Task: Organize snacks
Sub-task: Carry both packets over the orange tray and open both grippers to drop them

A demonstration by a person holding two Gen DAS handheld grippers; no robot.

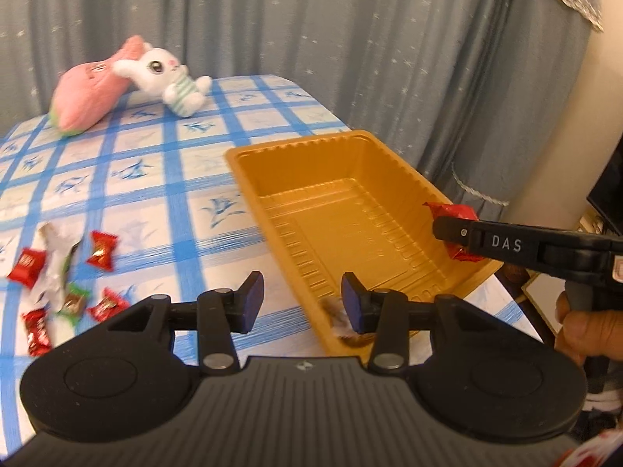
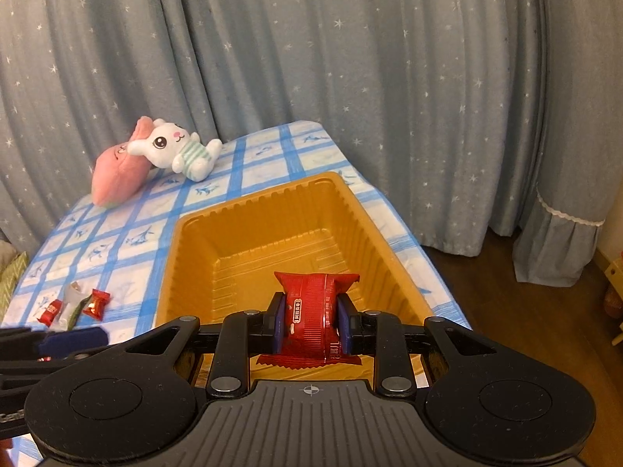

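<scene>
From the left wrist, a worktop under a blue-checked cloth stands before grey star-printed curtains. A pink plush and a white bunny plush lie at its far end. A gold plastic tray sits toward the right edge, and loose wrapped candies are scattered well to its left. The left claw hangs narrowly parted with nothing between its pads, over the tray's near left rim; a blurred small wrapper lies just beside its right pad. A hand holds the right claw.

From the right wrist, the same curtains and a wooden floor. The right claw pinches a red snack packet over the tray's near end
</scene>
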